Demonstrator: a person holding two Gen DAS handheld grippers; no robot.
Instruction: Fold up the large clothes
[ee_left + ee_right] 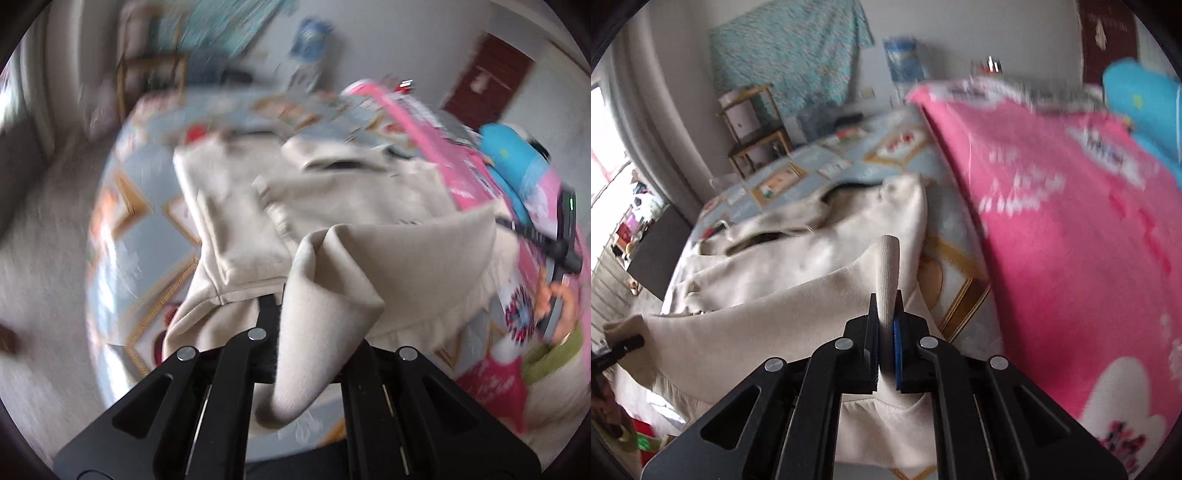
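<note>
A large cream sweatshirt (pixel 236 218) lies spread on a bed with a light blue patterned sheet (pixel 122 206). My left gripper (pixel 291 314) is shut on a lifted fold of the sweatshirt's hem, which drapes over the fingers and hides the right one. In the right wrist view the sweatshirt (pixel 798 258) stretches to the left. My right gripper (pixel 886 317) is shut on its ribbed hem corner, which sticks up between the pads. The left gripper (pixel 624 343) shows at the far left edge, holding the other end of the raised hem.
A pink blanket (pixel 1071 229) covers the bed to the right of the sweatshirt, with a blue plush toy (pixel 1145 99) beyond it. A wooden shelf (pixel 753 129) and a teal cloth on the wall (pixel 786 48) stand behind the bed. Pale carpet (pixel 40 236) lies left.
</note>
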